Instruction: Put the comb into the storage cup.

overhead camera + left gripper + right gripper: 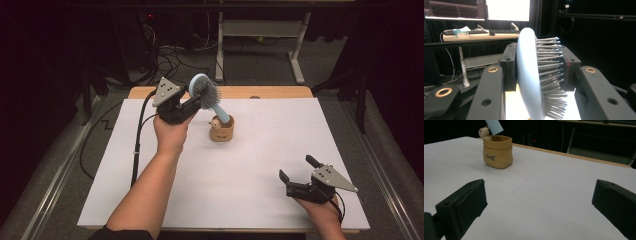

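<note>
A light-blue hairbrush [207,95] with grey bristles leans with its handle inside a small tan sack-shaped pot [222,130]. My left gripper [196,100] is shut on the brush head; in the left gripper view one pad lies against the blue back [526,75] and the other against the bristle tips. My right gripper [297,168] rests open near the table's front right, nothing between its jaws. In the right gripper view the pot [497,151] stands ahead to the left, the brush handle [493,126] rising from it beside a small figure [484,132].
White paper [260,165] covers the wooden table [280,92]. A cable [137,140] trails from the left gripper along the paper's left side. Behind the table stand a white desk frame [297,45] and tangled cords on the floor.
</note>
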### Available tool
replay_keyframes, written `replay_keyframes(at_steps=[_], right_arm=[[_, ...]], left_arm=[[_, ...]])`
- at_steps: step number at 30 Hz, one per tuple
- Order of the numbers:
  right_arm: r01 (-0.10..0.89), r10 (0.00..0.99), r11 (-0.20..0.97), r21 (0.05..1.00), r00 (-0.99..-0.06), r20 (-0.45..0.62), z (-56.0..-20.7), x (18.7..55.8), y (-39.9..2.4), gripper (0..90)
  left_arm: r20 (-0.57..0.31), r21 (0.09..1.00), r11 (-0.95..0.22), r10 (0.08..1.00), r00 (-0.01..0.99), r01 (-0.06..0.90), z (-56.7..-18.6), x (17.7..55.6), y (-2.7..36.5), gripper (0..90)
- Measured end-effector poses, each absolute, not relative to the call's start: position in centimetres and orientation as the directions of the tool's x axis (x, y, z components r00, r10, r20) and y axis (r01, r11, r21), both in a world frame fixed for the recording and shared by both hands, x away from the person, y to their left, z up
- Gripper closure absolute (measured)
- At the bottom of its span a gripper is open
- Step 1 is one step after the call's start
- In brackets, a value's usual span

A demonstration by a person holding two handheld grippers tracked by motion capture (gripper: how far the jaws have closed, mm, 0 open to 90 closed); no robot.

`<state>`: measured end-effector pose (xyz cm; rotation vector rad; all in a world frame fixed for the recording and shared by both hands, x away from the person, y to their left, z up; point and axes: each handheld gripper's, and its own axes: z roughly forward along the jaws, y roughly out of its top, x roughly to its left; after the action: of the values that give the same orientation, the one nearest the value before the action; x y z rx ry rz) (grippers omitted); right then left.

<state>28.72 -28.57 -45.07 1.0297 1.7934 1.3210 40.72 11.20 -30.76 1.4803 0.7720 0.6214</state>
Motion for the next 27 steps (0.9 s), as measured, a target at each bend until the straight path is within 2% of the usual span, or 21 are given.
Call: replay_keyframes(at_steps=[10, 27], right_arm=[[0.203, 0.885, 0.174, 0.964, -0.462, -0.062, -45.1, 28.7, -28.5, 0.3], [0.203, 0.884, 0.171, 0.964, -0.463, -0.060, -45.1, 28.7, -28.5, 0.3]], left_arm=[[-0.094, 0.994, 0.036, 0.780, 0.619, 0.105, -30.7, 41.5, 11.6, 58.0], [-0.086, 0.989, -0.005, 0.786, 0.612, 0.146, -31.9, 42.2, 9.6, 58.0]])
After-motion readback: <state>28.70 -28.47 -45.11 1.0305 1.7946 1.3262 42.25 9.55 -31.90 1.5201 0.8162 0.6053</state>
